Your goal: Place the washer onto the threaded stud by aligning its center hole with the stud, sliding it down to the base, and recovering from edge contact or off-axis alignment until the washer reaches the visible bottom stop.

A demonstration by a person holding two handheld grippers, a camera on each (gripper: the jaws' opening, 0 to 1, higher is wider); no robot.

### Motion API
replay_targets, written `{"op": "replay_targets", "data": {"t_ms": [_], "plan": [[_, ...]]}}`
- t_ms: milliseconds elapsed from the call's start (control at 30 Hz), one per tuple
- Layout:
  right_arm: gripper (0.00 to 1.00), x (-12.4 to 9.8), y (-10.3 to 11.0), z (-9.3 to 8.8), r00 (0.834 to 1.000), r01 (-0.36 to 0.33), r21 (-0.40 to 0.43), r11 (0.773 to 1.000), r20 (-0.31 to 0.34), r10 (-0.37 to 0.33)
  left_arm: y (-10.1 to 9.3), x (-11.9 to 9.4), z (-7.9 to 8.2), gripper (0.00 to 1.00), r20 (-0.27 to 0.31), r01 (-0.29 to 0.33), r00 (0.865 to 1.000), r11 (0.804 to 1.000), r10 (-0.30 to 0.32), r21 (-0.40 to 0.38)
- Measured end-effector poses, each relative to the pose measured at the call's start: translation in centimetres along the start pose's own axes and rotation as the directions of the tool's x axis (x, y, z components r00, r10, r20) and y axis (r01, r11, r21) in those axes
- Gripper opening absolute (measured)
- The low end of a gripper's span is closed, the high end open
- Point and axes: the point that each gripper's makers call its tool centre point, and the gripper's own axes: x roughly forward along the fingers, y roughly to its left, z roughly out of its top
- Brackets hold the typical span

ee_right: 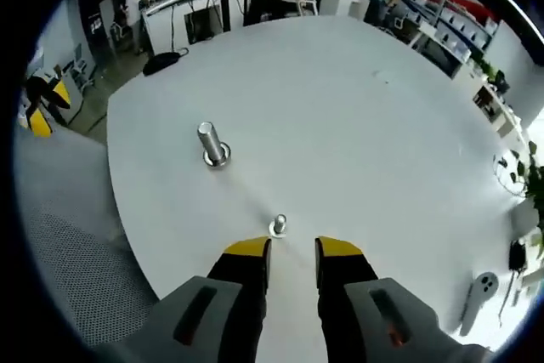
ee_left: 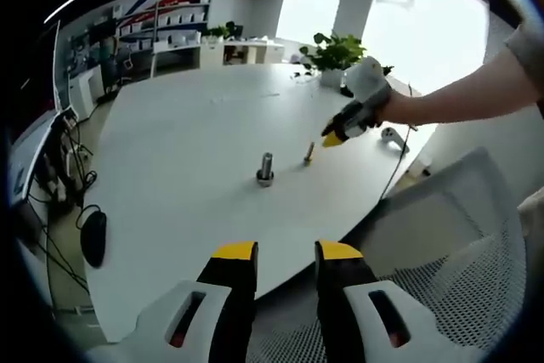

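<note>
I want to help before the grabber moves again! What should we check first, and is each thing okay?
1. Right gripper open, jaws apart: ok.
2. Small gold-coloured piece on the white table just ahead of those jaws: ok. Whether it is the washer: cannot tell.
3. Piece held yet: not ok, it lies loose.
4. Threaded stud upright: ok.
5. Stud top bare: ok.
6. Left gripper open, back near the table edge, out of the way: ok.

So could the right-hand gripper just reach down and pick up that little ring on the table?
Probably yes. The right gripper hangs just short of the washer, jaws parted, with bare table between them. The stud stands well off to one side.
</note>
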Motion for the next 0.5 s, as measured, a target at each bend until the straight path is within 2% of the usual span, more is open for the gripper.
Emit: {"op": "replay_targets", "data": {"t_ms": [167,267,433,500], "plan": [[0.23,-2.9,0.1,0.0,0.996,0.002,0.079,0.997,0.088,-0.009,0.0,0.0,0.0,0.25,0.002,-0.001,1.000,1.000,0.001,-0.001],[0.24,-4.5,0.3,-0.6,0.993,0.009,0.106,0.994,0.119,-0.021,0.0,0.0,0.0,0.25,0.002,-0.002,1.000,1.000,0.002,0.003],[0.25,-7.2,2.2,-1.5,0.982,-0.050,0.190,0.981,0.186,0.014,0.2,0.0,0.0,0.26,0.003,-0.008,1.000,1.000,0.008,-0.001],[0.25,-8.2,2.7,-2.3,0.982,-0.044,0.197,0.979,0.189,0.006,0.1,0.0,-0.1,0.26,-0.004,-0.005,1.000,1.000,0.005,-0.002]]}}
